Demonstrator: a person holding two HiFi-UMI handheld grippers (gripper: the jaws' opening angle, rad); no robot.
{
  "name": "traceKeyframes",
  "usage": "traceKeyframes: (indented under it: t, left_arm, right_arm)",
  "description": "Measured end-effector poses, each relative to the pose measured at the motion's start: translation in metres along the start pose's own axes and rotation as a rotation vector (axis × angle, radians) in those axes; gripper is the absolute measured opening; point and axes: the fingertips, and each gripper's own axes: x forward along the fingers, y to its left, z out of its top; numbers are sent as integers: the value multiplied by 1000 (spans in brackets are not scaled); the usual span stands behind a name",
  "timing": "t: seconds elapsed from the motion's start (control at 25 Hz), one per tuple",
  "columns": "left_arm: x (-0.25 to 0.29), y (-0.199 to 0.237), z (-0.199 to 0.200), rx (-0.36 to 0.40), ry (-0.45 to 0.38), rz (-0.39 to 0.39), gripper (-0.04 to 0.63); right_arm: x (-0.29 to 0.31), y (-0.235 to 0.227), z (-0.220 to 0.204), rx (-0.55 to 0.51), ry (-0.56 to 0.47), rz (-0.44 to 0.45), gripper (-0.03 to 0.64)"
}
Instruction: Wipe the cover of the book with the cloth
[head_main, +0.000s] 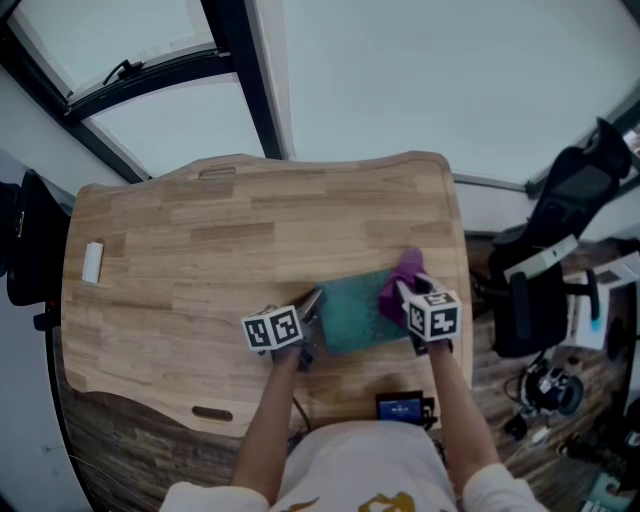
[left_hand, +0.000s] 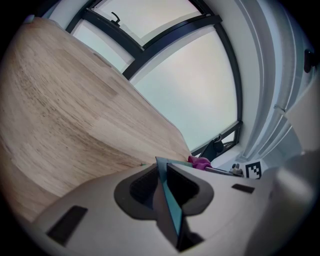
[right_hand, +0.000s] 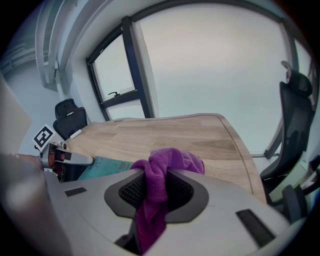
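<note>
A teal book (head_main: 352, 310) lies on the wooden table (head_main: 200, 270) near its front right. My left gripper (head_main: 308, 335) is shut on the book's left edge; in the left gripper view the book's edge (left_hand: 167, 192) runs between the jaws. A purple cloth (head_main: 398, 285) rests on the book's right part, and my right gripper (head_main: 418, 300) is shut on it. In the right gripper view the cloth (right_hand: 160, 177) bunches out between the jaws, with the book (right_hand: 107, 167) just beyond at the left.
A small white cylinder (head_main: 92, 262) lies near the table's left edge. A dark device with a blue screen (head_main: 402, 407) sits at the front edge. Black office chairs (head_main: 560, 250) stand right of the table, another (head_main: 30, 250) at the left. Windows lie behind.
</note>
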Motion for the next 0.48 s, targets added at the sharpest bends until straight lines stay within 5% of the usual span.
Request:
traceKeyframes:
  t: [0.48]
  left_arm:
    - [0, -1, 0, 0, -2, -1, 57]
  right_arm:
    - [3, 0, 3, -7, -21, -18, 77]
